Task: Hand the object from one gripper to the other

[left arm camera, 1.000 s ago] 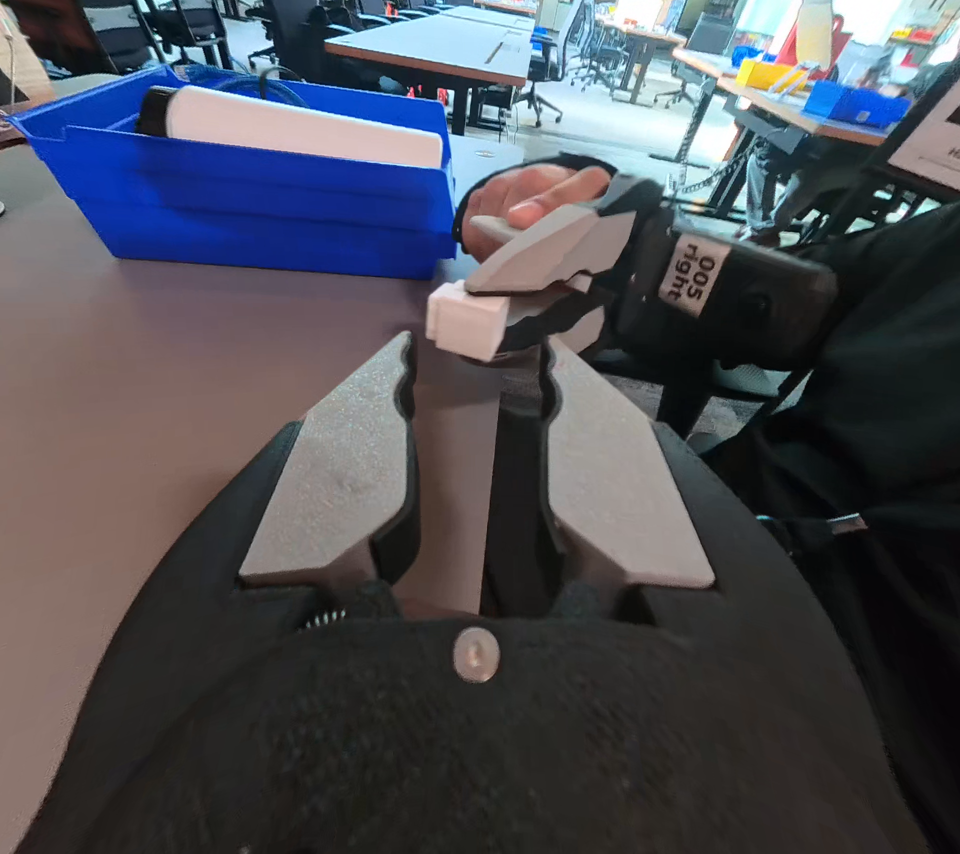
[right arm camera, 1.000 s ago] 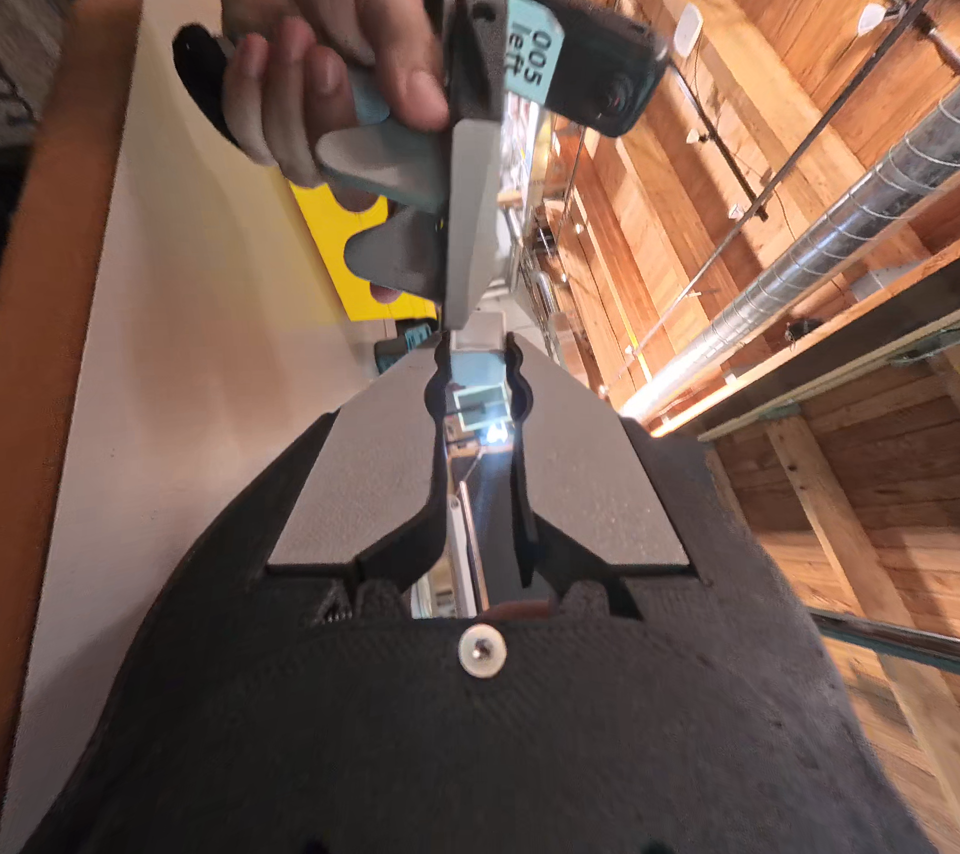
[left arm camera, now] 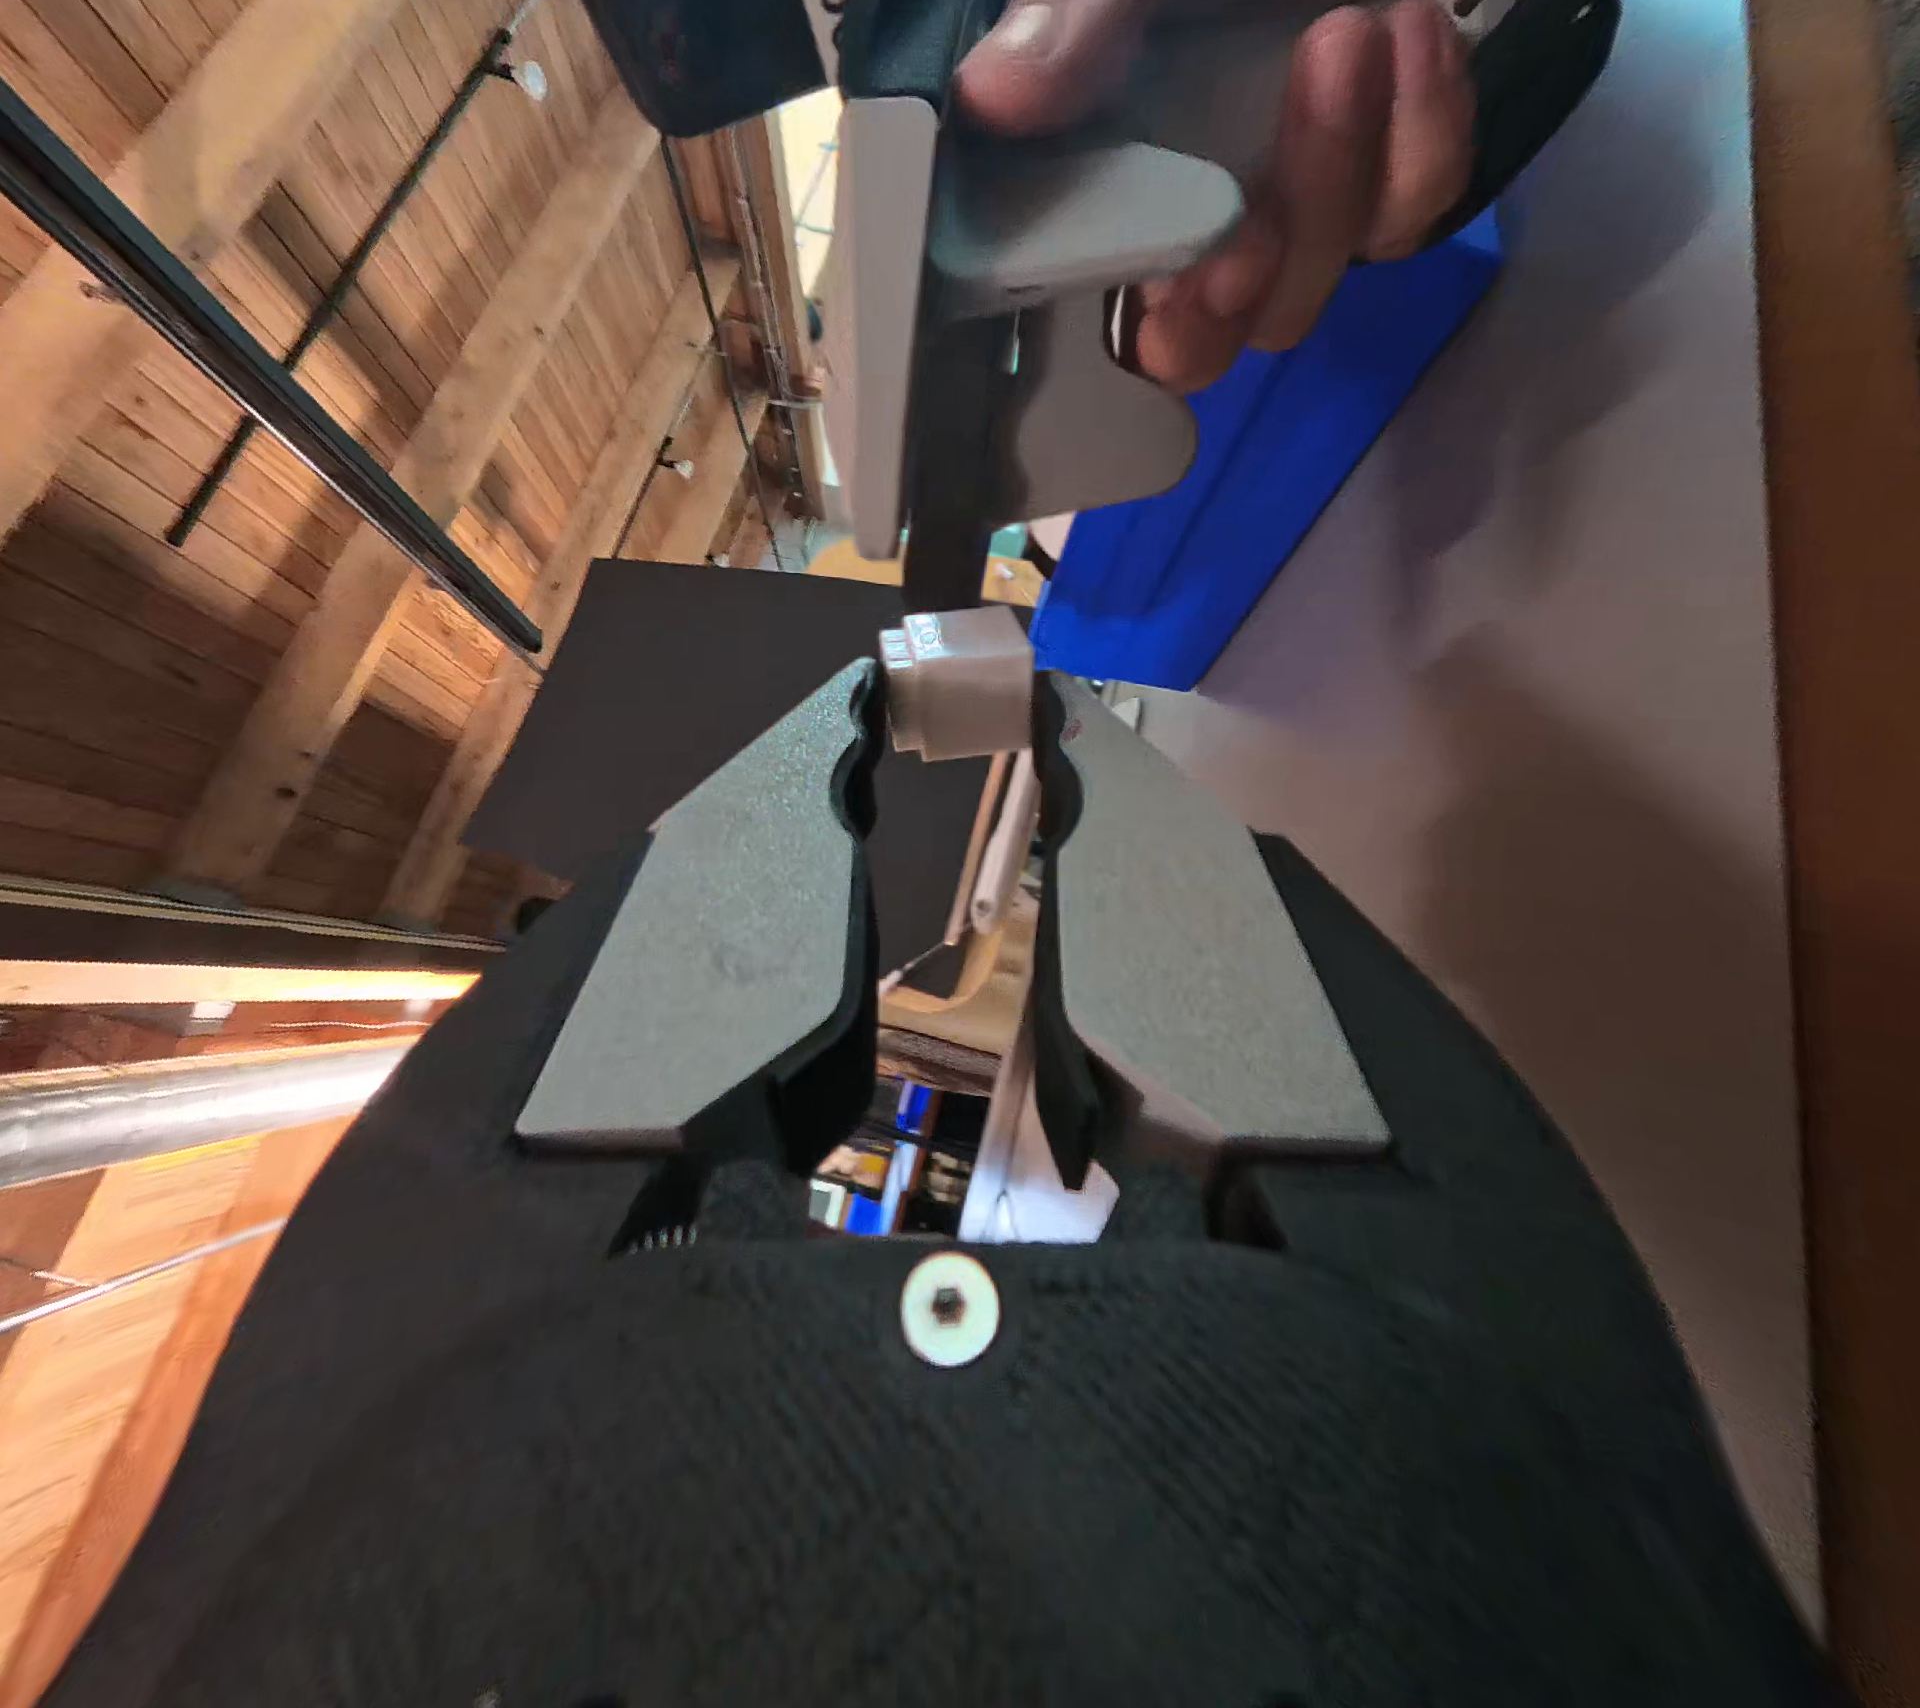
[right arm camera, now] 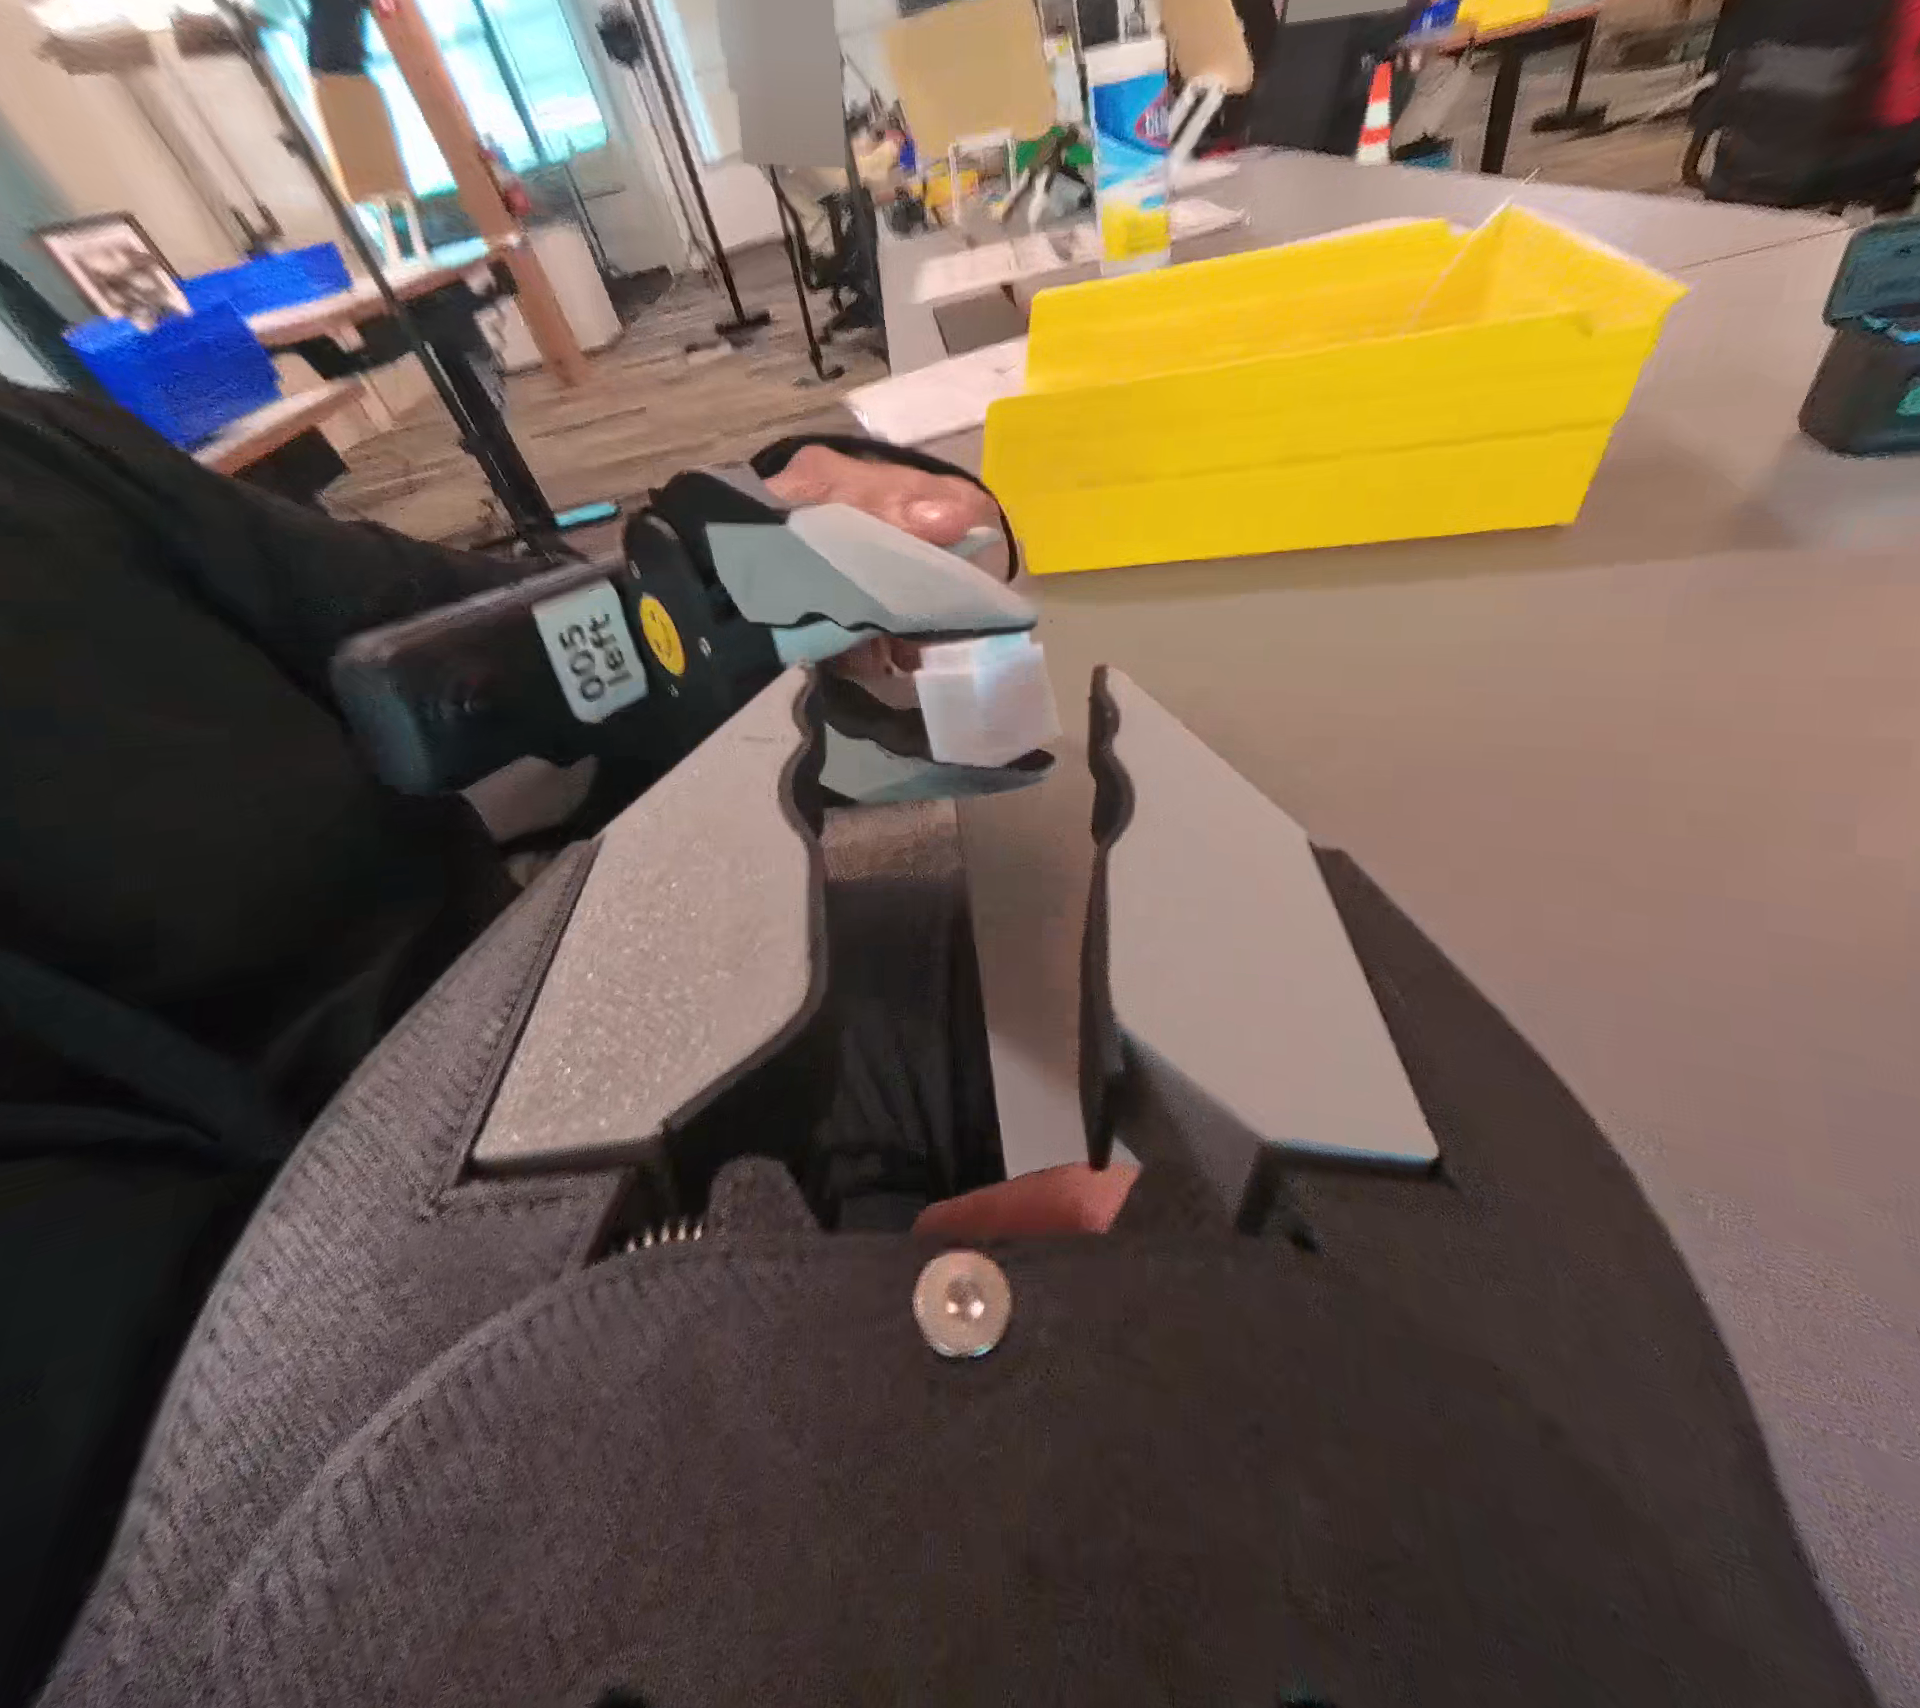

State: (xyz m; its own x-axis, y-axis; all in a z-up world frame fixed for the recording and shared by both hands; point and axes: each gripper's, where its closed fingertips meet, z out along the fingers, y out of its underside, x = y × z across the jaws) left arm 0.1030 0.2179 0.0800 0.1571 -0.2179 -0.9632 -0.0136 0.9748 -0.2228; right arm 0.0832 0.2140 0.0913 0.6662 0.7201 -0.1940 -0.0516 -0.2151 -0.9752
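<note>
The object is a small white block (left arm camera: 966,682). My left gripper (left arm camera: 956,702) is shut on it at the fingertips, with both fingers touching its sides. The right wrist view shows the same: the left gripper (right arm camera: 1039,692) comes in from the left and clamps the block (right arm camera: 987,702) from above and below. My right gripper (right arm camera: 956,697) is open, with its fingertips on either side of the block and clear gaps between. In the left wrist view, the right gripper (left arm camera: 909,572) reaches in from above, held by a hand (left arm camera: 1299,48), with its tips just over the block.
A yellow bin (right arm camera: 1299,411) stands on the grey table (right arm camera: 1507,827) beyond the grippers. A blue bin (left arm camera: 1247,515) shows behind the right gripper. A wipes canister (right arm camera: 1132,172) and a dark case (right arm camera: 1870,349) stand farther back. The person's black sleeve (right arm camera: 208,723) fills the left. My left and right fingertips are right by each other.
The block has passed from the right gripper to the left. The left gripper has closed on it and the right has opened. Both grippers have rolled about a quarter turn.
</note>
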